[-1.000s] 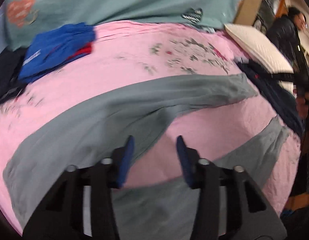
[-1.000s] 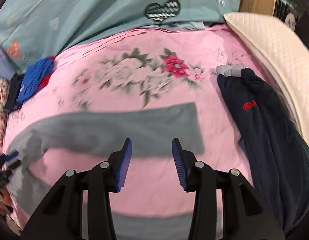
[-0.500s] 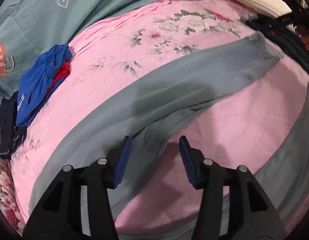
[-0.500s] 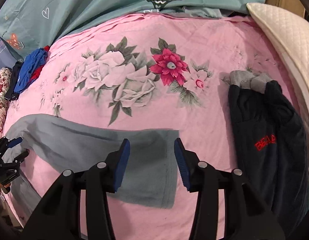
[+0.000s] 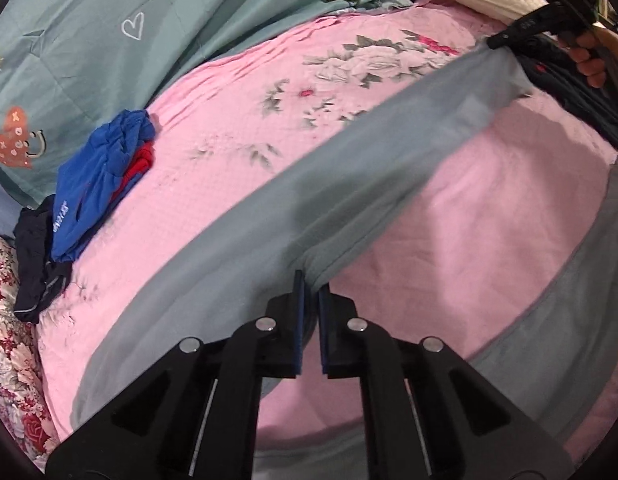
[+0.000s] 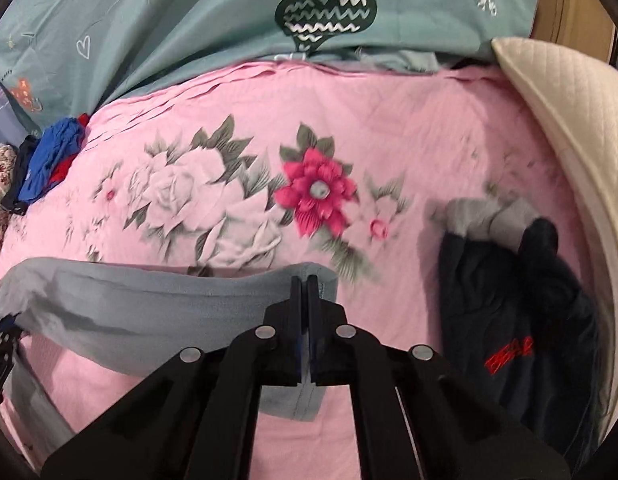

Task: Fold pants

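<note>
Grey pants (image 5: pixel 349 168) lie spread on a pink flowered bedsheet (image 5: pixel 229 128). One leg runs from lower left to upper right; the other leg (image 5: pixel 569 300) curves along the right side. My left gripper (image 5: pixel 311 280) is closing on a pinched fold at that leg's inner edge, and its pads press the cloth. In the right wrist view my right gripper (image 6: pixel 305 280) is closing on the leg's hem, with the grey pants (image 6: pixel 149 300) stretching away to the left. The right gripper (image 5: pixel 505 40) also shows at the leg's far end, held by a hand (image 5: pixel 589 52).
Blue and red clothes (image 5: pixel 97 176) and a dark garment (image 5: pixel 37 260) lie at the left. A teal quilt (image 5: pixel 109 40) and a white pillow (image 6: pixel 569 140) border the far side. A navy garment with red lettering (image 6: pixel 509 300) and grey cloth (image 6: pixel 477 216) lie on the right.
Both grippers moved down onto the grey pants and went from open to shut, the left on the leg's inner edge, the right on its hem. The cloth now puckers at both grips.
</note>
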Demonstrator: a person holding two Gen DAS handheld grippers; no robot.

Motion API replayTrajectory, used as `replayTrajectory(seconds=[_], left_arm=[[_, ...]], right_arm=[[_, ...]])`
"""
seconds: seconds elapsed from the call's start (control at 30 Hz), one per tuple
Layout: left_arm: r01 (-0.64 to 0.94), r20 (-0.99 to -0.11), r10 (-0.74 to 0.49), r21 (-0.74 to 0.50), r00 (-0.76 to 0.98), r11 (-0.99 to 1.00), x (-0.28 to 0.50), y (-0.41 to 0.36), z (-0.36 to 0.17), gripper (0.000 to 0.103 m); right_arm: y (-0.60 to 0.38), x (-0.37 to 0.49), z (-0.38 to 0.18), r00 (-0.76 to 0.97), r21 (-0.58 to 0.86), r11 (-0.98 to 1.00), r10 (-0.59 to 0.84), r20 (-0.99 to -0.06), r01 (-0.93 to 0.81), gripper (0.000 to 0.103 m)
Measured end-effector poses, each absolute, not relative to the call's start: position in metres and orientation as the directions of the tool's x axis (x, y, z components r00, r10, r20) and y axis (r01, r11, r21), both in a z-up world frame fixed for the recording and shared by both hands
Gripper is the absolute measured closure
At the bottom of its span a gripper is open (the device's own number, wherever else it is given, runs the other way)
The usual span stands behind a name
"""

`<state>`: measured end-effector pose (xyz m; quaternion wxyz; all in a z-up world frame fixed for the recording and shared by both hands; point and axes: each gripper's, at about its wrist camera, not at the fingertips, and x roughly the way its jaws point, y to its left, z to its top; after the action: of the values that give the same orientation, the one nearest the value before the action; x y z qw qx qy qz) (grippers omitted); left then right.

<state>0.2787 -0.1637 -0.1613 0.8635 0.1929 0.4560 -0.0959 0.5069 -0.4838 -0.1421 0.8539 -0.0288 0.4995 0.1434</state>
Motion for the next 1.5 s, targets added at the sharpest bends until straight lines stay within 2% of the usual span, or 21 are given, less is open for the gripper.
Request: replayTrajectory(seconds=[0.1,0.13,0.17,0.2,0.23,0.27,0.3,0.43,0.53,0.7,0.8,0.87,0.9,1.07,1.2,1.23,1.27,1.3,1.37,1.5], left_arm=[[0.390,-0.847,0.061,0.305,0.528,0.869,0.272,-0.177,-0.186,0.093],[0.381,-0.833,0.073,0.327,0.549,0.865,0.269,-0.178,-0.187,0.088],[0.369,-0.830,0.099,0.348,0.549,0.862,0.267,-0.180,-0.185,0.076],[0.369,-0.834,0.097,0.341,0.544,0.865,0.266,-0.180,-0.180,0.062],[0.357,-0.825,0.087,0.333,0.559,0.873,0.263,-0.179,-0.170,0.034],[0.326,-0.797,0.087,0.341,0.597,0.882,0.257,-0.177,-0.159,0.021],[0.296,-0.767,0.083,0.341,0.636,0.892,0.250,-0.173,-0.145,0.020],[0.205,-0.766,0.102,0.295,0.635,0.933,0.237,-0.153,-0.123,0.018],[0.136,-0.774,0.158,0.300,0.613,0.944,0.229,-0.137,-0.119,0.018],[0.056,-0.785,0.215,0.302,0.581,0.952,0.206,-0.111,-0.112,0.018],[0.024,-0.792,0.250,0.316,0.557,0.948,0.193,-0.101,-0.109,0.018],[-0.002,-0.783,0.274,0.329,0.558,0.944,0.186,-0.096,-0.104,0.018],[-0.021,-0.780,0.284,0.329,0.558,0.944,0.182,-0.092,-0.100,0.018],[-0.089,-0.771,0.326,0.333,0.547,0.939,0.163,-0.069,-0.093,0.014],[-0.142,-0.798,0.324,0.293,0.508,0.946,0.153,-0.037,-0.097,0.014],[-0.154,-0.803,0.328,0.290,0.498,0.945,0.151,-0.027,-0.097,0.014],[-0.164,-0.805,0.331,0.288,0.492,0.944,0.149,-0.018,-0.097,0.013],[-0.177,-0.805,0.336,0.286,0.489,0.942,0.147,-0.004,-0.096,0.012],[-0.199,-0.801,0.350,0.289,0.485,0.936,0.145,0.024,-0.093,0.011],[-0.217,-0.821,0.307,0.227,0.481,0.949,0.154,0.100,-0.090,0.011]], right_arm=[[-0.476,0.517,-0.164,0.408,0.039,0.962,0.151,-0.900,-0.271,0.099],[-0.474,0.519,-0.172,0.380,0.018,0.961,0.127,-0.916,-0.277,0.091],[-0.475,0.519,-0.175,0.372,0.006,0.961,0.113,-0.921,-0.276,0.080],[-0.480,0.517,-0.170,0.379,0.008,0.965,0.111,-0.919,-0.261,0.074],[-0.486,0.513,-0.163,0.391,0.035,0.970,0.130,-0.911,-0.239,0.061],[-0.494,0.508,-0.154,0.410,0.071,0.974,0.156,-0.899,-0.216,0.052],[-0.502,0.501,-0.143,0.430,0.107,0.976,0.181,-0.885,-0.192,0.052],[-0.508,0.481,-0.130,0.428,0.235,0.951,0.302,-0.852,-0.203,0.052],[-0.487,0.472,-0.149,0.375,0.171,0.948,0.267,-0.888,-0.268,0.067],[-0.461,0.450,-0.168,0.381,-0.014,0.914,0.156,-0.911,-0.406,0.067],[-0.453,0.455,-0.177,0.376,-0.059,0.887,0.133,-0.917,-0.458,0.068],[-0.451,0.458,-0.175,0.353,-0.064,0.867,0.133,-0.926,-0.494,0.096],[-0.453,0.459,-0.171,0.360,-0.086,0.867,0.112,-0.926,-0.492,0.101],[-0.477,0.447,-0.145,0.373,-0.073,0.879,0.123,-0.920,-0.470,0.101],[-0.471,0.433,-0.172,0.308,-0.151,0.868,0.003,-0.951,-0.473,0.097],[-0.470,0.433,-0.170,0.315,-0.164,0.879,-0.017,-0.949,-0.447,0.084],[-0.471,0.431,-0.166,0.332,-0.171,0.893,-0.026,-0.943,-0.415,0.065],[-0.469,0.427,-0.154,0.380,-0.179,0.912,-0.028,-0.925,-0.370,0.057],[-0.454,0.415,-0.133,0.453,-0.166,0.920,0.014,-0.891,-0.355,0.054],[-0.380,0.393,-0.102,0.461,-0.122,0.858,0.144,-0.875,-0.499,0.054]])
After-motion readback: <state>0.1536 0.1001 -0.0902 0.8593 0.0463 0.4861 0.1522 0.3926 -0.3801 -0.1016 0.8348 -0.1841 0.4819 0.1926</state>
